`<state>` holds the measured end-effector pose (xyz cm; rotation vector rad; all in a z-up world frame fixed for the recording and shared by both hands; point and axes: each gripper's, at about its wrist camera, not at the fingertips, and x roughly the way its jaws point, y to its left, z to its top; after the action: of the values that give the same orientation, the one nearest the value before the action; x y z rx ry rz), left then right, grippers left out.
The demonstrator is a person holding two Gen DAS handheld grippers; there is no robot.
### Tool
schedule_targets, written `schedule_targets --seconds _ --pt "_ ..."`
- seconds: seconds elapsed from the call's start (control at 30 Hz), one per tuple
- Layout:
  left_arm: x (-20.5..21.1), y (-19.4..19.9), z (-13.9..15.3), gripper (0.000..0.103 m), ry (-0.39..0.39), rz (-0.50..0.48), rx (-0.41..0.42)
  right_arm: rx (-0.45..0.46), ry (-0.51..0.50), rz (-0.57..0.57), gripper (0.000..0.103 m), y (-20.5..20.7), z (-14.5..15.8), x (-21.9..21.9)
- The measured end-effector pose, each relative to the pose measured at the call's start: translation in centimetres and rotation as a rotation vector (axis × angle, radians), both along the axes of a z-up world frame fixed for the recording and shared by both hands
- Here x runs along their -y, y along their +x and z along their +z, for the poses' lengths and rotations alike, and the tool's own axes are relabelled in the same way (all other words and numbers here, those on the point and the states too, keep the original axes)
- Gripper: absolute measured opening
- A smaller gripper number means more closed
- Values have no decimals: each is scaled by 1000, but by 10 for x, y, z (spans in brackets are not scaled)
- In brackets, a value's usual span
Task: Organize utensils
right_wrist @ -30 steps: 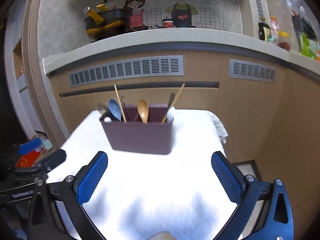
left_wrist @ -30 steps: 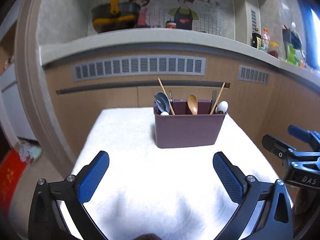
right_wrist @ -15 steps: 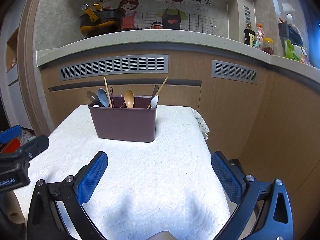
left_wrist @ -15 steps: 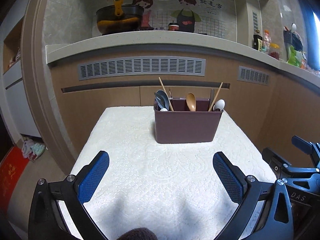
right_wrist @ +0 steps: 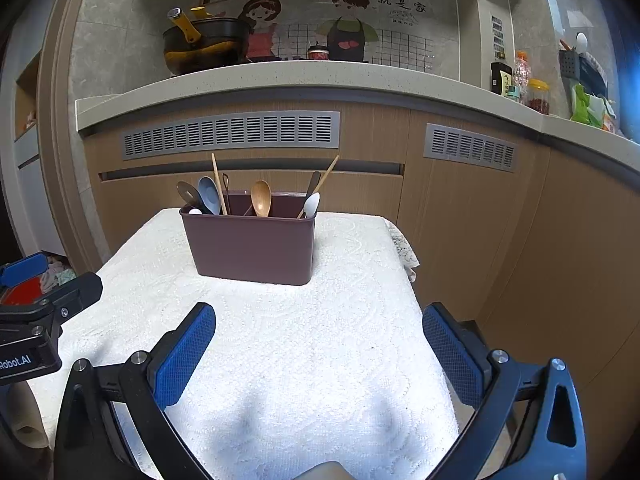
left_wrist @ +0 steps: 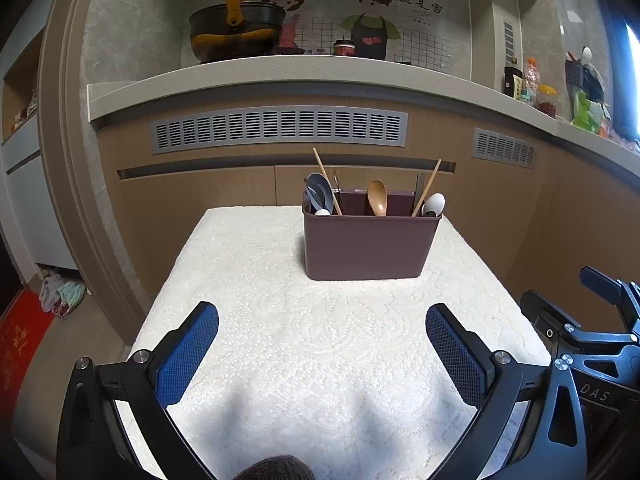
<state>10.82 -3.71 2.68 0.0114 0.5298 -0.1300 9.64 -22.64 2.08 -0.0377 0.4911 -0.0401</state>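
boxy maroon plastic caddy [left_wrist: 366, 246], wooden spoon [left_wrist: 377, 197] — embossed white cloth [left_wrist: 280, 320]

Ahead of left gripper [left_wrist: 322, 354]: bare white tablecloth [left_wrist: 280, 320], jaws wide apart, nothing between. Only obstacle: maroon utensil caddy [left_wrist: 366, 248] straight ahead, well apart, chopsticks [left_wrist: 328, 182] and spoon handles jutting above rim. Right gripper [left_wrist: 592, 340] alongside at its right. Cabinet front [right_wrist: 460, 208] close behind table's far edge.

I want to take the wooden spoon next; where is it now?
In both views the wooden spoon stands bowl-up near the middle of the brown holder, between two chopsticks: one on its left and one on its right.
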Motion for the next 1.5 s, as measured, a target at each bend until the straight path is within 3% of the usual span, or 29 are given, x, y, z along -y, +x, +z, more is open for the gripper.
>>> schedule_targets --seconds 1.5 --pt "4 1 -4 103 -2 -15 -30 17 10 0 103 -2 6 1"
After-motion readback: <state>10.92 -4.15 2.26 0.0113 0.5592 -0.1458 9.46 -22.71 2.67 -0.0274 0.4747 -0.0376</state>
